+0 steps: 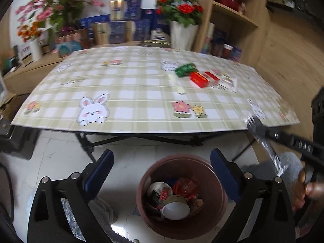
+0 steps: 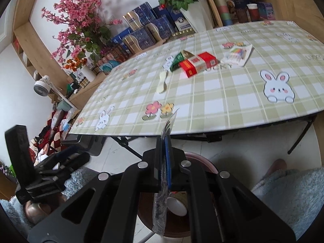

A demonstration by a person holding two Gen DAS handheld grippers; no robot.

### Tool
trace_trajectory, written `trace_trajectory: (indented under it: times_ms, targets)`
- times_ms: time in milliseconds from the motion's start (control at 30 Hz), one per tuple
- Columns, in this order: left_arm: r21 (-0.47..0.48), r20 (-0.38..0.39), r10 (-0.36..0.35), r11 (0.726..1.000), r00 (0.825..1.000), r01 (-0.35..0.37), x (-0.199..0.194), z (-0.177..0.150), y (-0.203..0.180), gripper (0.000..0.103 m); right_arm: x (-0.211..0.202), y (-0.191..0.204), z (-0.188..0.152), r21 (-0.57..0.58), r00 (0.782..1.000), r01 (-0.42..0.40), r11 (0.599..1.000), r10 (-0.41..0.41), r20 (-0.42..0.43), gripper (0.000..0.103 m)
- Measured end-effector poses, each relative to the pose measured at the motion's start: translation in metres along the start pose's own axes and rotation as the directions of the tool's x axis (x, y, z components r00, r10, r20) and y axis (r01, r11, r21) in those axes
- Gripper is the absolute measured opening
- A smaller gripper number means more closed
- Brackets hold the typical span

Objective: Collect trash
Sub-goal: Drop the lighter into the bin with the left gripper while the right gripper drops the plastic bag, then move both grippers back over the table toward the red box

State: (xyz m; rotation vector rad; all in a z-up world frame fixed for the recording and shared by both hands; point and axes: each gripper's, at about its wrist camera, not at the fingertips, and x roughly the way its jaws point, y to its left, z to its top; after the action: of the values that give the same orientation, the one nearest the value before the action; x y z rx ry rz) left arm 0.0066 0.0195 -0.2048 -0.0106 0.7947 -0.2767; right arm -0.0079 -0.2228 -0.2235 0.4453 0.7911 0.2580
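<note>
My left gripper point(image 1: 161, 156) stands open over a brown round bin point(image 1: 141, 184) on the floor, with nothing between its blue pads. The bin holds a white paper cup point(image 1: 175, 209), red wrappers and other scraps. My right gripper point(image 2: 166, 139) is shut on a clear plastic wrapper point(image 2: 169, 122), which hangs down over the bin point(image 2: 204, 161). In the left wrist view the right gripper point(image 1: 261, 130) comes in from the right with the wrapper point(image 1: 273, 156) blurred. On the checked table lie a green packet point(image 2: 179, 59), red boxes point(image 2: 197, 63), a white spoon point(image 2: 162, 84) and a clear packet point(image 2: 239, 54).
The folding table point(image 1: 121, 93) has a bunny-print cloth and black legs near the bin. Behind it stand flower pots point(image 1: 182, 34), blue boxes and wooden shelves point(image 1: 232, 14). A person's fluffy grey sleeve point(image 2: 287, 194) and hand are at the right. Clutter lies on the floor at the left.
</note>
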Motion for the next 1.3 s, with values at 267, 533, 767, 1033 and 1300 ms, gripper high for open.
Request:
trace_trajectory:
  times_ms: [267,533,767,1033,1300]
  targets:
    - [-0.116,-0.021,0.055,0.992,0.998,-0.057,0.004,-0.002,0.026,0.096,0.016,0.003,-0.011,0.006,0.997,0.006,1.000,-0.005,-0.073,0.007]
    - [-0.141,-0.032,0.059,0.988,0.998,-0.063,0.004,-0.005,0.032,0.096,0.031,0.009,-0.017,-0.009,0.990,0.008,1.000,-0.009,-0.143,0.008]
    - [-0.147,-0.044,0.055,0.987,0.998,-0.061,0.006,-0.006,0.033,0.097,0.039,0.007,-0.021,0.001,0.982,0.025,1.000,-0.024,-0.187,0.029]
    - [-0.152,-0.058,0.047,0.987,0.997,-0.055,0.010,-0.007,0.034,0.097,0.038,0.004,-0.020,-0.001,0.983,0.065,0.998,-0.064,-0.171,0.080]
    - [-0.167,-0.061,0.037,0.985,0.997,-0.047,0.012,-0.007,0.035,0.097,0.036,-0.002,-0.013,-0.023,0.976,0.158,0.987,-0.160,-0.146,0.097]
